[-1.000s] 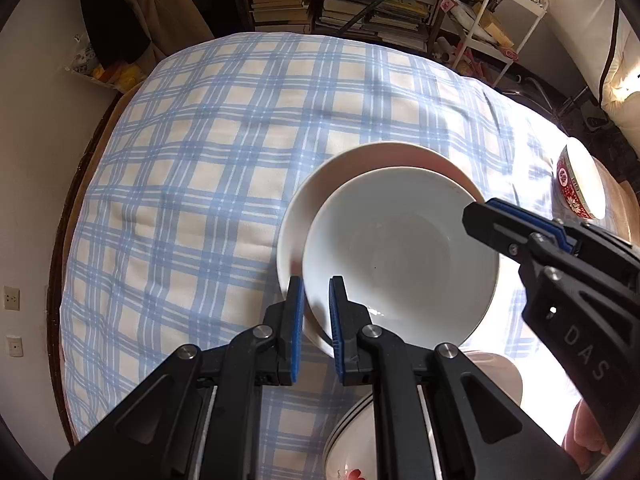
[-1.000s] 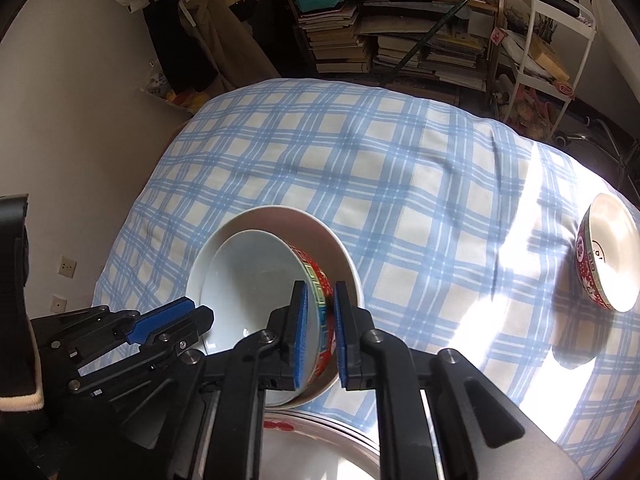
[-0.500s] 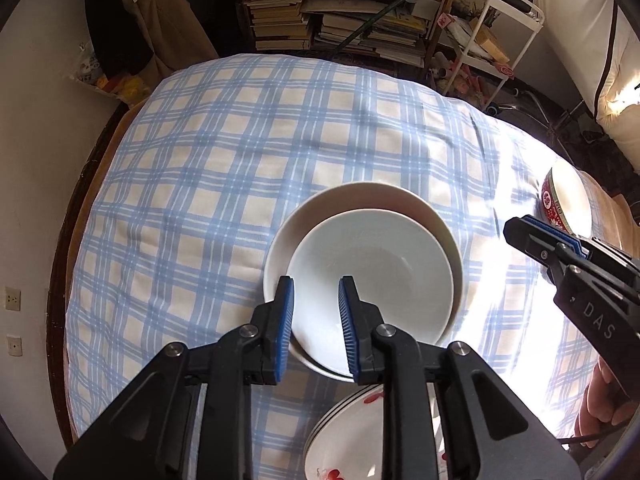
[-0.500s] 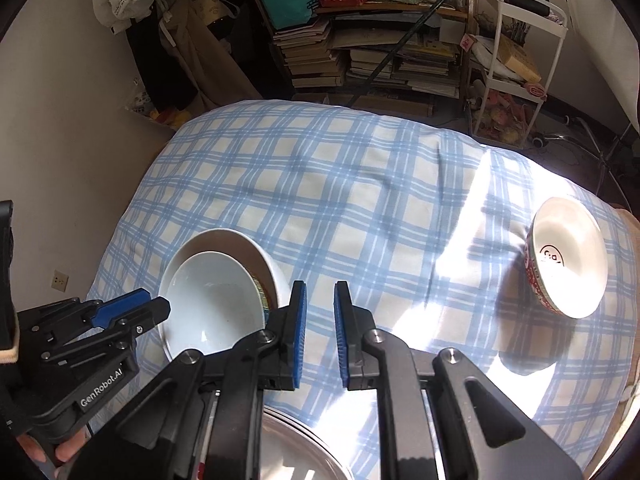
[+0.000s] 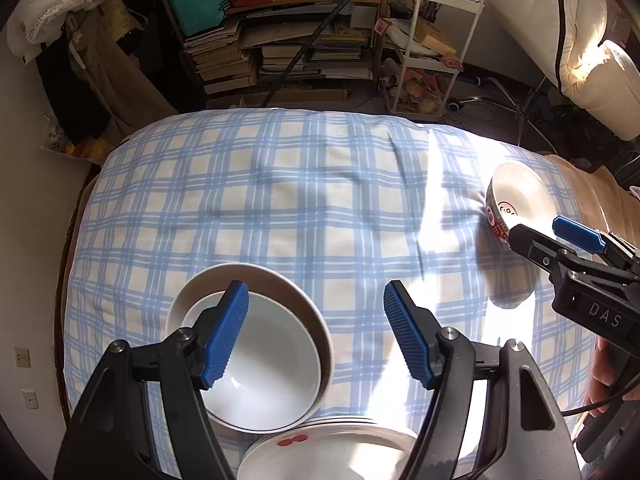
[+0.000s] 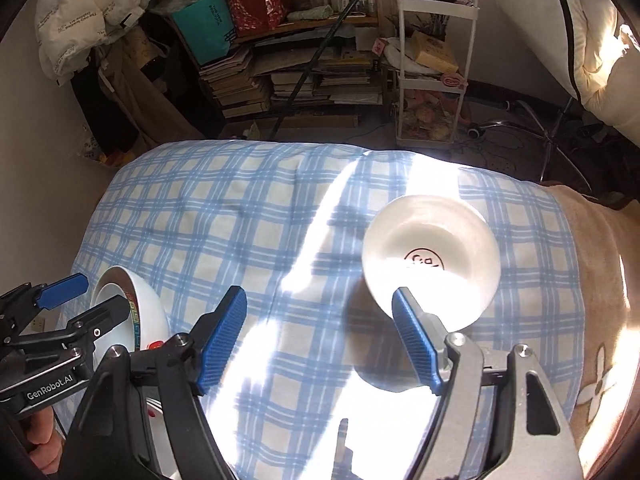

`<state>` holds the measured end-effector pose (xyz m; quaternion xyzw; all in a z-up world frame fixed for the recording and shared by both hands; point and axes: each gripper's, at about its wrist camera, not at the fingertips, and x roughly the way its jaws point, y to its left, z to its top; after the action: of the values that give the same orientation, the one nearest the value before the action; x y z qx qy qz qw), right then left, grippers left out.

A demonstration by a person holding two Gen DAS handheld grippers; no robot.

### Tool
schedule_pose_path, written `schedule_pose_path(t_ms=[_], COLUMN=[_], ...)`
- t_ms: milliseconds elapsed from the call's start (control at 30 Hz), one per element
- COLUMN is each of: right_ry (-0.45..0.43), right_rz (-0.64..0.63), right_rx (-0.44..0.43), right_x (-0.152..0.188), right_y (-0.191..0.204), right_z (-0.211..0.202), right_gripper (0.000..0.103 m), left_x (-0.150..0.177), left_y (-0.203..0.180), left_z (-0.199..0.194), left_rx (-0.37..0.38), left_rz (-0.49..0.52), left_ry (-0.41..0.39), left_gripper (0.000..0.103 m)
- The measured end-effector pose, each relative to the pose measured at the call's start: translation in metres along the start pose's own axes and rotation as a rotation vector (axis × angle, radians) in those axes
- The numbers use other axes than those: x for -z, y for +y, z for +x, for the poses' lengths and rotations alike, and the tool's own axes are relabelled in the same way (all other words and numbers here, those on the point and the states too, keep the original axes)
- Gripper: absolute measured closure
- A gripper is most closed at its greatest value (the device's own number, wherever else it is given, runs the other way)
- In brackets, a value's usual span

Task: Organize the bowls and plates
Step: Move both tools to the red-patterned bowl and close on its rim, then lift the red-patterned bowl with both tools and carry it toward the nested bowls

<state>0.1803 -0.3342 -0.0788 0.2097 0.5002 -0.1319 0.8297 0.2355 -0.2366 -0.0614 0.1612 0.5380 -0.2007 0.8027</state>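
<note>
Item: round table under a blue-and-cream checked tablecloth [image 5: 280, 200], soft and rumpled, a hard band of sunlight across its right half; a tan blanket [image 6: 592, 280] covers the right end.

Item: flat plates [image 5: 332, 452], white with a red motif, stacked at the near edge; count uncertain, since the tongs' frame hides most of them.

Item: nested bowls [image 5: 256, 348], a plain white bowl seated off-centre inside a wider cream one, near left, just behind the plates; risk: the upper bowl sits skewed, so a nudge could rock it against the rim.

Item: lone red-patterned bowl [image 6: 432, 256], white inside with a round printed mark, far right in full glare, well apart from the others; it appears to lean on the soft cloth, though the glare leaves that unsure; risk: a one-sided pinch on its rim could tip or slide it toward the table edge.

Item: left gripper [image 5: 316, 336], tongs spread wide, empty, hovering over the nested bowls.

Item: right gripper [image 6: 320, 336], tongs likewise apart, empty, its right pad just short of the lone bowl.
</note>
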Motion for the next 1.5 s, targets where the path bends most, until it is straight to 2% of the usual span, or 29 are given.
schedule_pose_path(t_ms=[100, 267, 367, 500, 600, 667, 833, 967, 1067, 1133, 1167, 1233, 1267, 1300, 1367, 1433, 1500], right_ry=[0.001, 0.009, 0.012, 0.001, 0.001, -0.024, 0.010, 0.044, 0.069, 0.085, 0.092, 0.125, 0.155, 0.181, 0.201, 0.187, 0.184], right_rz=[0.038, 0.071, 0.078, 0.082, 0.100, 0.107, 0.104, 0.114, 0.107, 0.113, 0.120, 0.135, 0.146, 0.156, 0.164, 0.160, 0.163], right_rx=[0.005, 0.048, 0.066, 0.089, 0.093, 0.108, 0.109, 0.090, 0.080, 0.069, 0.062, 0.050, 0.038, 0.019, -0.002, -0.001, -0.018], right_x=[-0.005, -0.015, -0.019, -0.022, -0.023, -0.022, -0.022, -0.020, -0.018, -0.017, -0.016, -0.015, -0.015, -0.014, -0.013, -0.012, -0.012], right_y=[-0.026, -0.060, -0.077, -0.093, -0.107, -0.114, -0.126, -0.130, -0.131, -0.132, -0.134, -0.136, -0.138, -0.139, -0.141, -0.141, -0.140], right_z=[0.000, 0.003, 0.005, 0.010, 0.017, 0.019, 0.031, 0.040, 0.049, 0.053, 0.056, 0.061, 0.065, 0.069, 0.072, 0.071, 0.072], right_gripper=[0.013, 0.011, 0.011, 0.011, 0.011, 0.011, 0.012, 0.021, 0.036, 0.043, 0.048, 0.059, 0.068, 0.077, 0.079, 0.083, 0.092], left_x=[-0.009, -0.026, -0.036, -0.042, -0.048, -0.052, -0.058, -0.059, -0.058, -0.056, -0.055, -0.053, -0.052, -0.051, -0.051, -0.052, -0.052], left_y=[-0.017, -0.044, -0.055, -0.073, -0.081, -0.088, -0.104, -0.121, -0.132, -0.137, -0.139, -0.144, -0.146, -0.148, -0.149, -0.151, -0.155], left_z=[0.003, 0.009, 0.017, 0.023, 0.033, 0.041, 0.059, 0.074, 0.085, 0.090, 0.092, 0.096, 0.098, 0.101, 0.106, 0.108, 0.113], left_rx=[0.014, 0.001, 0.037, 0.054, 0.103, 0.106, 0.139, 0.152, 0.155, 0.172, 0.186, 0.205, 0.215, 0.222, 0.232, 0.257, 0.274], left_rz=[0.018, 0.040, 0.017, 0.007, -0.007, -0.005, 0.001, 0.017, 0.029, 0.027, 0.027, 0.036, 0.042, 0.042, 0.030, 0.024, 0.023], left_ry=[0.003, -0.019, -0.020, -0.061, -0.055, -0.045, -0.013, 0.014, 0.032, 0.044, 0.045, 0.058, 0.069, 0.081, 0.087, 0.091, 0.107], left_gripper=[0.024, 0.020, 0.020, 0.020, 0.020, 0.020, 0.020, 0.020, 0.020, 0.022, 0.025, 0.040, 0.055, 0.064, 0.069, 0.078, 0.090])
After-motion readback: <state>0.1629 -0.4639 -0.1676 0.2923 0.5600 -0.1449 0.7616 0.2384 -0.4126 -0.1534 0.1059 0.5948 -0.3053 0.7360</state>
